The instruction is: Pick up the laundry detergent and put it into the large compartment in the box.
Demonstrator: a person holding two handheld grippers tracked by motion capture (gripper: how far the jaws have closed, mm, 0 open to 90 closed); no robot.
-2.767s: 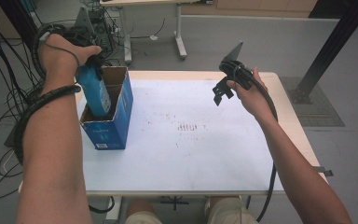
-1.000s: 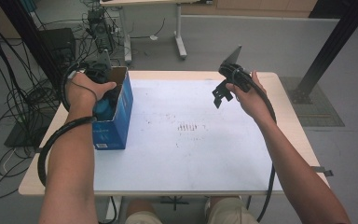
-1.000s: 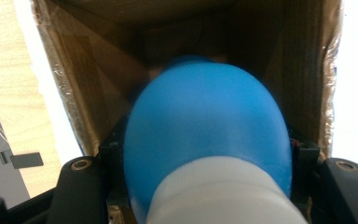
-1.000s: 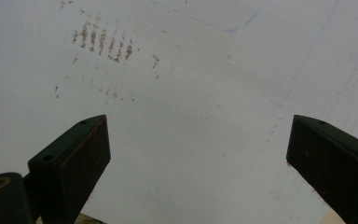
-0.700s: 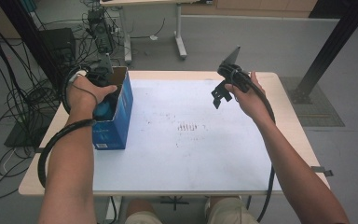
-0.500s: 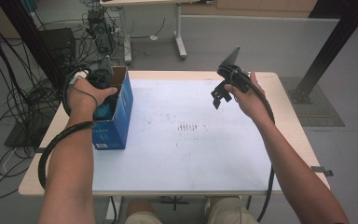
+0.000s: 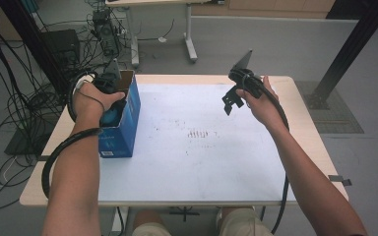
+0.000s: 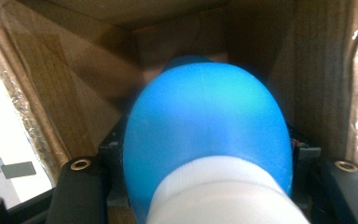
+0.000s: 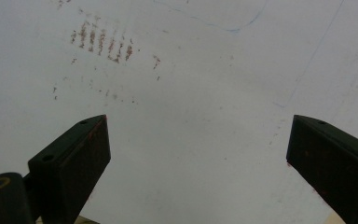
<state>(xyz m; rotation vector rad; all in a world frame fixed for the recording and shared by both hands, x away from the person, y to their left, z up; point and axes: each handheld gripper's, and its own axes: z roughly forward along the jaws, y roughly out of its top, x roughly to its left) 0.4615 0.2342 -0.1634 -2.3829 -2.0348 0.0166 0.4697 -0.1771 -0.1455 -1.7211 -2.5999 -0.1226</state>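
1. Grey floor and tangled cables surround my white worktop (image 7: 197, 162), which bears faint brown smudges near its middle.
2. At its 9 o'clock edge stands an open blue cardboard box (image 7: 123, 125).
3. My left claw (image 7: 112, 101) points down into that box, clamped on a blue bottle (image 8: 205, 126) with a white cap (image 8: 223, 191).
4. Seen along the left claw, the bottle sits squarely between its jaws, at 12 o'clock from them, brown box walls close on every side.
5. My right claw (image 7: 231, 101) hangs above the worktop toward 1 o'clock, jaws wide apart with bare worktop between them, well apart from the box.
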